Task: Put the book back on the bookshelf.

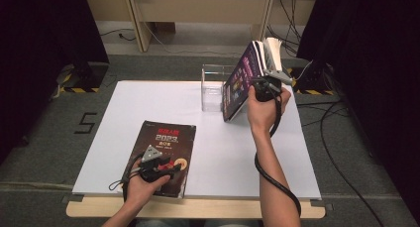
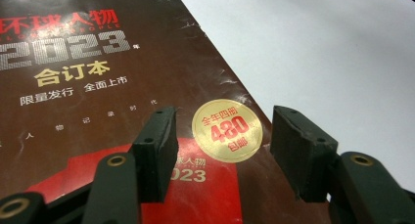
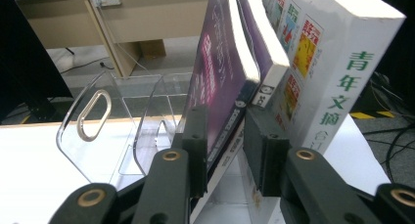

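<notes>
While the white counter [image 1: 213, 152] carries the clear rack [image 1: 213, 88], ease the leaning purple book [image 1: 240, 83] upright beside the white book [image 3: 337, 62] before withdrawing the right tool [image 3: 225, 150], jaws spread astride its edge; left tool [image 2: 222, 150] spread over the brown book [image 2: 98, 87].

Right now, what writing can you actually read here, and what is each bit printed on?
"环球人物", "2023", "合订本", "限量发行 全面上市": dark magazine cover.
"全年四册", "480": gold sticker on it.
"2023": its red panel.
"青年文摘": white book spine.
"5": floor mark.
Purple magazine cover text, and the dark magazine's smallest line: too blurred to read.
</notes>
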`<state>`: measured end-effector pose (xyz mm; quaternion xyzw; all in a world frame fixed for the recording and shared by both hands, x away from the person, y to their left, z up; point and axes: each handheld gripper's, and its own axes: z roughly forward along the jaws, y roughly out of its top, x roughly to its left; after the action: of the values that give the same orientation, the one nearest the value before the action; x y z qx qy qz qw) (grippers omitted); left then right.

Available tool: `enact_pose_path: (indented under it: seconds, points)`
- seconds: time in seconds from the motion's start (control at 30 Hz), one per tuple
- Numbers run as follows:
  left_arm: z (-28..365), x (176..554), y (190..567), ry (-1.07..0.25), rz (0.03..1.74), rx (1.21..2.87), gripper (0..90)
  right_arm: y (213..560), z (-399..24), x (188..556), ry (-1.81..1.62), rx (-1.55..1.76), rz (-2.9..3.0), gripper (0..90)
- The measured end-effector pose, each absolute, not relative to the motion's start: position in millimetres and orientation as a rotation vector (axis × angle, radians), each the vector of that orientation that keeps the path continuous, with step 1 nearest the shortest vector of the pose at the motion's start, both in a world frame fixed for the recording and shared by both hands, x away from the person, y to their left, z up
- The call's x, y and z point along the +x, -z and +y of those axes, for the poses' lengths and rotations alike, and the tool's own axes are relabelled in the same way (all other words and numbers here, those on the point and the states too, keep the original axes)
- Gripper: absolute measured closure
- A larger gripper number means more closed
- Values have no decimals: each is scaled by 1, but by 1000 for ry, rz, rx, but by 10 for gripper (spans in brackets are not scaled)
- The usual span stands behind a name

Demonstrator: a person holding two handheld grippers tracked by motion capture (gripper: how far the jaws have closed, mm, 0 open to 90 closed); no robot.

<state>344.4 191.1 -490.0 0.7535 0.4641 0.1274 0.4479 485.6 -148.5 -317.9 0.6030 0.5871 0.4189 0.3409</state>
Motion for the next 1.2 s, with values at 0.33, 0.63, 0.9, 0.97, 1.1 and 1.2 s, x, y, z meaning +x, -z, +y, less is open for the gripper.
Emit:
enact_pose_path:
  seconds: [0.33, 0.63, 0.9, 0.97, 1.1, 1.2]
  points:
    - [192, 344, 488, -327, 1151, 1859, 423, 325, -151, 477, -1097, 1561, 1522, 663]
    - [192, 344, 488, -335, 1152, 1858, 413, 329, -155, 471, -1122, 1550, 1531, 630]
    - [193, 344, 488, -336, 1154, 1858, 410, 331, -158, 466, -1126, 1526, 1552, 618]
    - [193, 344, 488, -337, 1154, 1856, 409, 332, -159, 464, -1149, 1520, 1556, 620]
    - [193, 344, 487, -337, 1158, 1852, 405, 333, -158, 460, -1167, 1502, 1572, 601]
    - [193, 344, 486, -338, 1160, 1852, 399, 335, -157, 459, -1174, 1498, 1588, 586]
